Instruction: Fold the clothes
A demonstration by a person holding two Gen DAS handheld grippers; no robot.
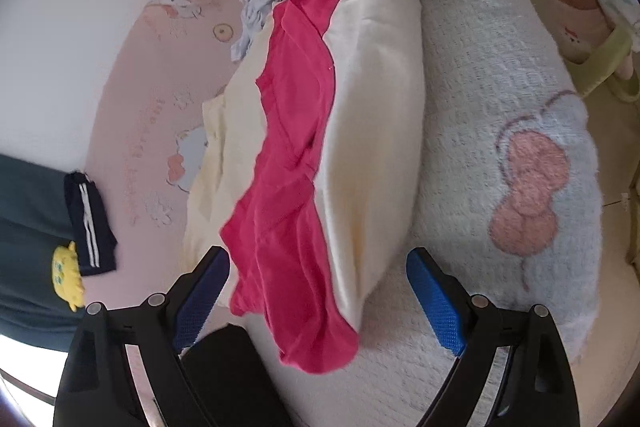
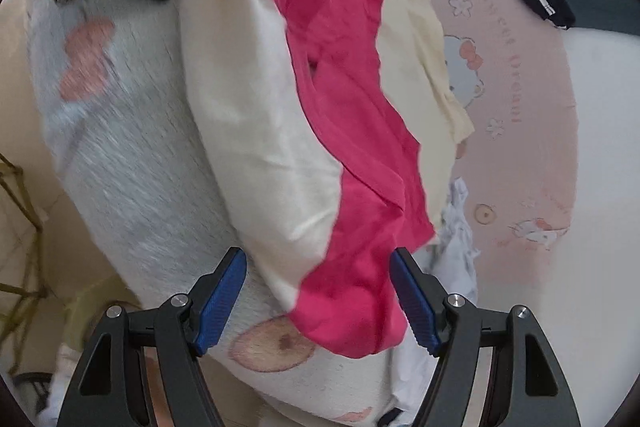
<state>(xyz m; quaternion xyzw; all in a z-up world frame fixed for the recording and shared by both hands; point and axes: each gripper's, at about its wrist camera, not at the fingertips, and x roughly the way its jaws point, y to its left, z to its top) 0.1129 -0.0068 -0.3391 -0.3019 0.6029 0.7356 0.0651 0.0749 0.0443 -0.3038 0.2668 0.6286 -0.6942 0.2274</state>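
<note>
Both the left gripper [image 1: 318,297] and right gripper [image 2: 318,297] stand wide and empty at opposite ends of the pink garment [image 1: 288,155], probably to pinch its ends

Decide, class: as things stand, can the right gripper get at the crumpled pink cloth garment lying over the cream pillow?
Probably yes. The right gripper has its jaws open, and the near end of the crumpled pink cloth garment already lies between them, uncovered, on the cream pillow.

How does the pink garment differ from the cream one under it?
The pink garment is bright and rumpled, lying as a narrow strip; the cream garment is pale, smoother and spreads wider on both sides. Pink lies on top; cream rests on the white textured blanket. Neither is gripped: both grippers are open.
</note>
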